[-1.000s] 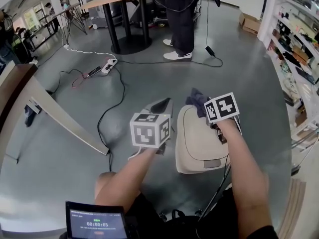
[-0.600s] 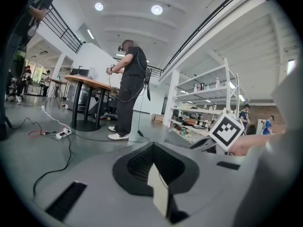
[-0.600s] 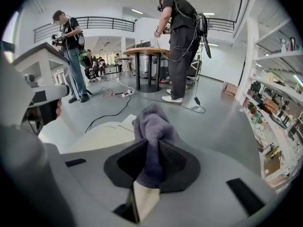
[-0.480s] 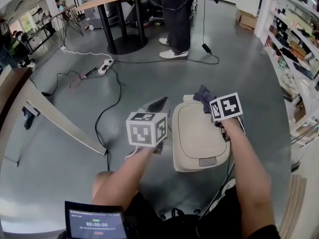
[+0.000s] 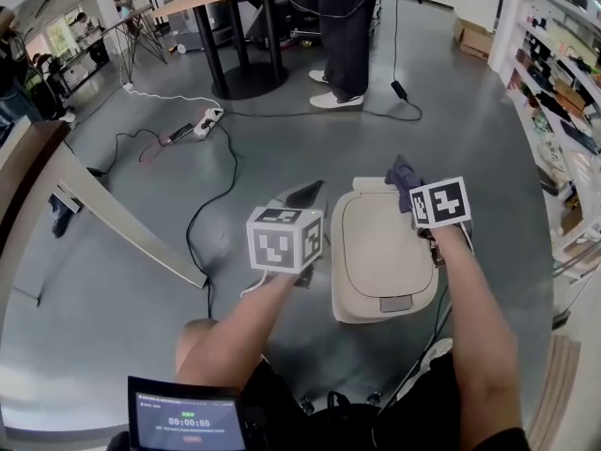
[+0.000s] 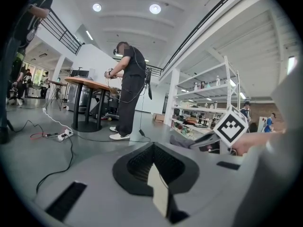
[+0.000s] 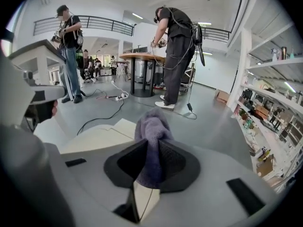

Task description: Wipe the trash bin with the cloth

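Observation:
The trash bin (image 5: 376, 252) stands on the floor below me, its beige lid (image 7: 97, 138) closed. My right gripper (image 5: 414, 190) is at the lid's far right corner, shut on a purple cloth (image 5: 403, 173). In the right gripper view the cloth (image 7: 151, 129) bunches up out of the jaws of that gripper (image 7: 154, 148), over the lid's edge. My left gripper (image 5: 305, 195) hovers just left of the bin, apart from it. The left gripper view shows its jaws (image 6: 152, 150) closed with nothing between them, and the cloth (image 6: 182, 140) off to the right.
Power strip (image 5: 208, 120) and black cables (image 5: 211, 205) lie on the grey floor at left. A slanted board (image 5: 113, 219) runs further left. A person stands at a round-based table (image 5: 246, 36) ahead. Shelving (image 5: 563, 83) lines the right side.
The right gripper has carried the cloth rightward along the lid's far edge, towards the right corner. The left gripper has stayed beside the bin.

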Demonstrator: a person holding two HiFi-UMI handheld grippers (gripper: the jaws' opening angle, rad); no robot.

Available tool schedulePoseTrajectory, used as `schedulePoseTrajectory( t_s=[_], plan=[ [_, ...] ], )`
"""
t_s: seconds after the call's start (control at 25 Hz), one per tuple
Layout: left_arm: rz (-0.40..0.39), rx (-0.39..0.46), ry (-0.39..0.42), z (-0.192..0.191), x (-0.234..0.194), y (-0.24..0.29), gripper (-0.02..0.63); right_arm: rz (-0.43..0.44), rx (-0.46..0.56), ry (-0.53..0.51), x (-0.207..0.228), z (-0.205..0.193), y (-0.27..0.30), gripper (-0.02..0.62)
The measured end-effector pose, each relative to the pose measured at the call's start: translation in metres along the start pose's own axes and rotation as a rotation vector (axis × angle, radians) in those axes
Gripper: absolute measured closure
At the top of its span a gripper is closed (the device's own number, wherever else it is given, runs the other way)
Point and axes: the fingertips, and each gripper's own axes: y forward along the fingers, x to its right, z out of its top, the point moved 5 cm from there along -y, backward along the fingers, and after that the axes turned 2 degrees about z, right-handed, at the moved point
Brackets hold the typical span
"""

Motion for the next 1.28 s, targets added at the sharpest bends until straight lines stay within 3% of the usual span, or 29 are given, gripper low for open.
schedulePoseTrajectory(
  t_s=[0.16,0.28,0.48,0.64,0.92,1.28],
  plan=[
    [0.003,0.003,0.006,0.0,-0.001,0.0,0.606,0.086,0.073,0.008,-0.024,0.018,-0.015,0.526],
    [-0.004,0.0,0.004,-0.001,0.001,-0.001,0.606,0.144,0.096,-0.041,-0.051,0.026,-0.028,0.526],
    [-0.014,0.007,0.006,0.002,0.004,-0.002,0.606,0.241,0.106,-0.164,-0.101,0.026,-0.053,0.526],
    [-0.004,0.016,-0.005,0.004,-0.001,-0.005,0.606,0.32,0.055,-0.222,-0.137,0.012,-0.054,0.526],
    [-0.002,0.022,-0.005,0.008,0.0,-0.01,0.606,0.339,-0.047,-0.257,-0.15,-0.004,-0.032,0.526],
    [0.0,0.021,-0.002,0.007,-0.001,-0.01,0.606,0.288,-0.073,-0.273,-0.142,-0.011,-0.023,0.526]
  ],
)
